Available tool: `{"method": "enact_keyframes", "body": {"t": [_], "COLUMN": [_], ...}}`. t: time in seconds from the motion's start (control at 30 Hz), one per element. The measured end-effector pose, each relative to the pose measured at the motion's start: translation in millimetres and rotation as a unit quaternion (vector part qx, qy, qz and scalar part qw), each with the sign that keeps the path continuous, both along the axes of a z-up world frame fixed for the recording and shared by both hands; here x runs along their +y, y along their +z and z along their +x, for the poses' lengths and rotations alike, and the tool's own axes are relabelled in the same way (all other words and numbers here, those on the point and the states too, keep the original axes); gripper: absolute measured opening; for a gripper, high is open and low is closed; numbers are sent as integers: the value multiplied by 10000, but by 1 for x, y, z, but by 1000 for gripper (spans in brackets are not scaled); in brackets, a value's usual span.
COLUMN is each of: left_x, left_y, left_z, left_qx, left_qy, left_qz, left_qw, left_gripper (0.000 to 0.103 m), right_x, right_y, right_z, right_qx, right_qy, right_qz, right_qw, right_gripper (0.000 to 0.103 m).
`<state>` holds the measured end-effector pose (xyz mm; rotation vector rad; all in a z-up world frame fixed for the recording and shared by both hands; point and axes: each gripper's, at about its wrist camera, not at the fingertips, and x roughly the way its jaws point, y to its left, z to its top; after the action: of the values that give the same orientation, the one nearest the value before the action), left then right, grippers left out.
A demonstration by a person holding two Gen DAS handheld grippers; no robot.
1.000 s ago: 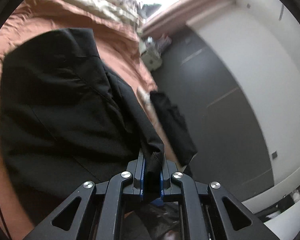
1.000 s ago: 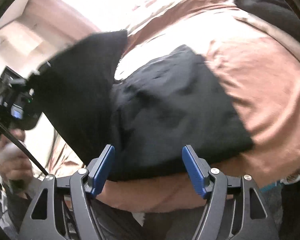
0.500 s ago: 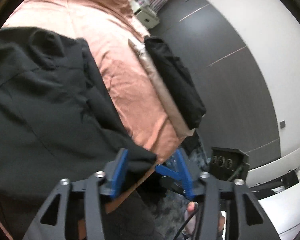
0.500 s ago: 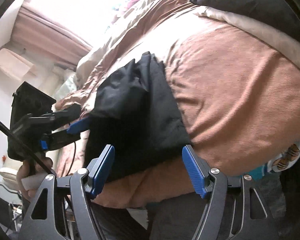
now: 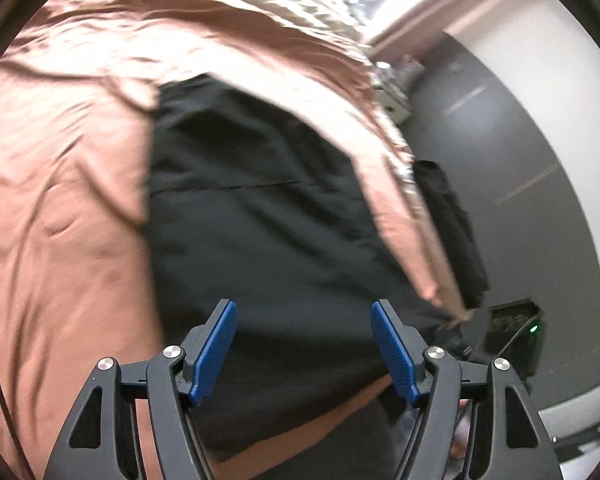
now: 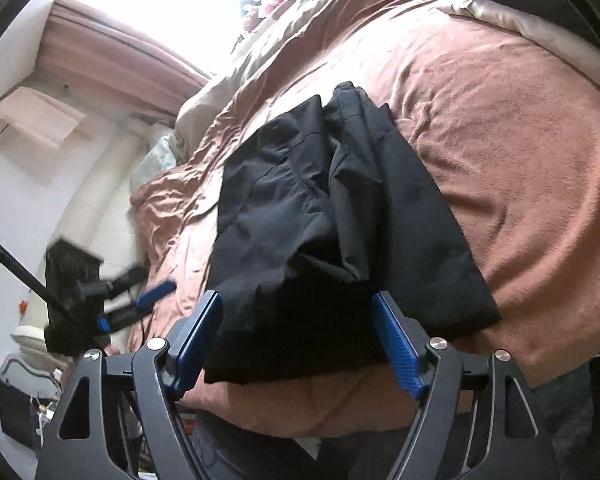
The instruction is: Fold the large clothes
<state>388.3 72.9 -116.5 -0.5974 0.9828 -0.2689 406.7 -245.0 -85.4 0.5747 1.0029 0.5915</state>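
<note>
While both jaws have just been opening, left hand-held gripper (image 5: 303, 350) and right hand-held gripper (image 6: 298, 344) stand apart, gripping nothing; folded black garment (image 6: 332, 236) lies on the bed's brown blanket (image 6: 520, 152), near its edge.

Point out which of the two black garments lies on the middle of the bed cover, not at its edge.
The folded black garment in front of the left gripper lies flat on the brown cover. The other black garment hangs off the bed's edge.

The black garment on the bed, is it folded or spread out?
Folded: the black garment lies on the brown bedspread as a compact layered bundle, its layers doubled over.
</note>
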Motion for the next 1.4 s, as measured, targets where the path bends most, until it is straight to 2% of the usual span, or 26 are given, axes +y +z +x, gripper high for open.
{"method": "enact_keyframes", "body": {"t": [0.07,0.13,0.17,0.27,0.4,0.47,0.53,0.67,0.83,0.93,0.97,1.0,1.07,1.23,1.27,1.33,1.4], "left_x": [9,16,16,9,-6,-13,-22,-40,-53,-51,-53,-53,-55,-56,-56,-60,-59], "left_y": [-13,-28,-40,-58,-69,-63,-53,-46,-51,-55,-56,-58,-64,-86,-90,-92,-89], "left_z": [-8,-15,-17,-19,-17,-13,-10,-7,-7,-10,-11,-12,-17,-29,-30,-29,-30], "left_qx": [127,297,452,693,750,695,618,516,532,568,602,635,711,855,864,822,774], "left_qy": [131,210,205,144,-12,-87,-189,-323,-325,-236,-219,-221,-261,-301,-309,-281,-274], "left_qz": [87,130,130,94,28,-22,104,223,477,435,430,419,363,-53,-129,-150,-139], "left_qw": [9998,9993,9987,9974,9972,9975,9979,9979,9969,9972,9970,9969,9965,9959,9957,9961,9965], "left_gripper": [71,71,71,71,70,63,62,50,50,50,54,59,64,64,58,51,42], "right_x": [2,3,5,4,-10,-21,-35,-58,-61,-64,-65,-70,-74,-69,-68,-66,-65], "right_y": [-1,-1,-1,5,10,8,3,-13,-27,-22,-22,-22,-24,-35,-37,-40,-39], "right_z": [3,4,5,0,-7,-10,-13,-16,-19,-19,-18,-16,-15,-14,-14,-12,-14], "right_qx": [15,-59,-23,-190,-340,-337,-304,-112,100,113,127,150,195,294,326,382,409], "right_qy": [-147,-244,-200,-158,-294,-411,-516,-714,-536,-482,-497,-538,-529,-350,-325,-319,-221], "right_qz": [-85,-197,-199,-220,-184,-183,-239,-275,-140,-168,-236,-335,-333,9,54,83,235], "right_qw": [9999,9995,9996,9995,9988,9984,9979,9970,9984,9986,9984,9979,9979,9990,9989,9987,9986], "right_gripper": [75,51,25,14,11,11,11,11,15,22,33,50,65,64,54,43,29]}}
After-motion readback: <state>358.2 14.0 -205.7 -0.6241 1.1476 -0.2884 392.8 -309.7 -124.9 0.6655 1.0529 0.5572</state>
